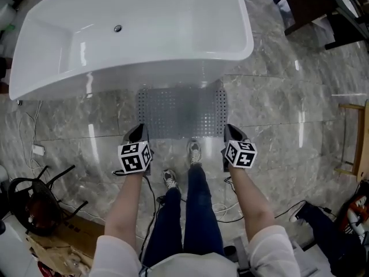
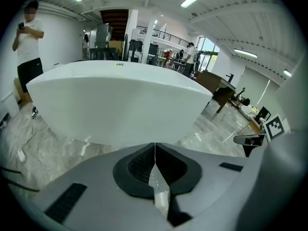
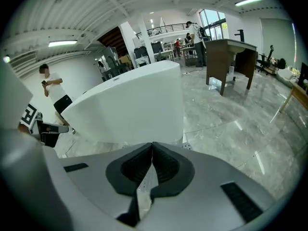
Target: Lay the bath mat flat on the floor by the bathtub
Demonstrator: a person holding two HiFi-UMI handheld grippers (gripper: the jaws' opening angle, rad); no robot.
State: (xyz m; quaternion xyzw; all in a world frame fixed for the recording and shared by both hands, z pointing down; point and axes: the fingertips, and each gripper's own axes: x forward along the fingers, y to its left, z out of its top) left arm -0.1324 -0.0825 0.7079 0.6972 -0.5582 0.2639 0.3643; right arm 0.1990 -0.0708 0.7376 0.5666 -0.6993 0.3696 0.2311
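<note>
**Head view.** Ahead of both tongs: translucent rectangular plastic bath mat [image 1: 181, 111] with rows of small holes, spread over grey marble floor [image 1: 277, 114]. Far edge tucked beneath the overhanging rim of the white oval bathtub [image 1: 132, 33]. Left tongs [image 1: 137, 134] clamped on the near left corner, right tongs [image 1: 230, 134] on the near right corner. Bath mat stretched between the two and running away from them toward the bathtub. Cannot tell whether the near edge touches the floor. Just behind and between the tongs: two feet in grey sneakers [image 1: 194, 153]. Well off to the left of the left tongs: black chair frame [image 1: 34, 203]. Well off to the right of the right tongs: light wooden frame [image 1: 351, 149].

**Left gripper view.** Left tongs [image 2: 155, 162] pressed together, nipping a thin clear strip of bath mat [image 2: 157, 189] between the ribbed black pads. White bathtub wall [image 2: 115, 105] directly ahead. Marker cube of the right tongs [image 2: 275, 127] off to the right. Far off to the left: bystander in white shirt [image 2: 29, 42].

**Right gripper view.** Right tongs [image 3: 151, 160] pressed together likewise, pinching a clear fold of bath mat [image 3: 143, 189]. Bathtub [image 3: 130, 105] ahead and slightly left. Left tongs [image 3: 33, 121] at the left edge. Dark wooden desk [image 3: 231, 57] far ahead to the right.
</note>
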